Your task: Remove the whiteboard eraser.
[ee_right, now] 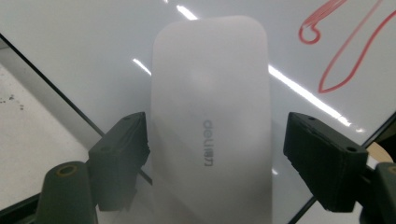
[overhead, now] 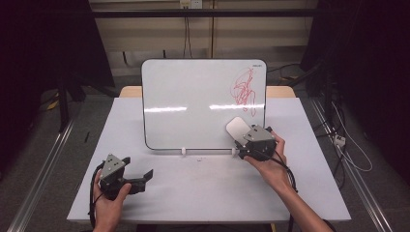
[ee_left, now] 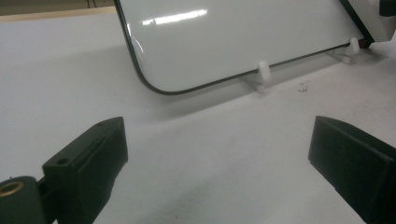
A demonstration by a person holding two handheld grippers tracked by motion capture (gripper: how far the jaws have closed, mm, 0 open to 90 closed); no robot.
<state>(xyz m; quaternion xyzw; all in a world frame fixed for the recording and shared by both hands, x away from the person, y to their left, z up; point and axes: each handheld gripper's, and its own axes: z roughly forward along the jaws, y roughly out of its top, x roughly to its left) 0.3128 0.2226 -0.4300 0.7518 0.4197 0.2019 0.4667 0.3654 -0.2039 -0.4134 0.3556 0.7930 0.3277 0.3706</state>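
Observation:
A white eraser (overhead: pixel 237 128) with grey lettering rests flat against the lower right of the upright whiteboard (overhead: pixel 193 96). My right gripper (overhead: pixel 242 138) reaches in from below and straddles it. In the right gripper view the eraser (ee_right: pixel 210 116) runs up between the two black jaws of the right gripper (ee_right: pixel 217 144): the left jaw touches its edge, the right jaw stands a small gap off. Red scribble (overhead: pixel 244 87) marks the board's upper right, and red scribble (ee_right: pixel 345 51) lies just beyond the eraser. My left gripper (overhead: pixel 145 175) rests on the table at the near left, open and holding nothing.
The whiteboard (ee_left: pixel 233 37) leans on small white feet (ee_left: pixel 263 74) on the white table (overhead: pixel 208 188). Bare tabletop lies between the two hands. Cables trail on the floor at the right (overhead: pixel 348 150), and metal rails run along both sides of the table.

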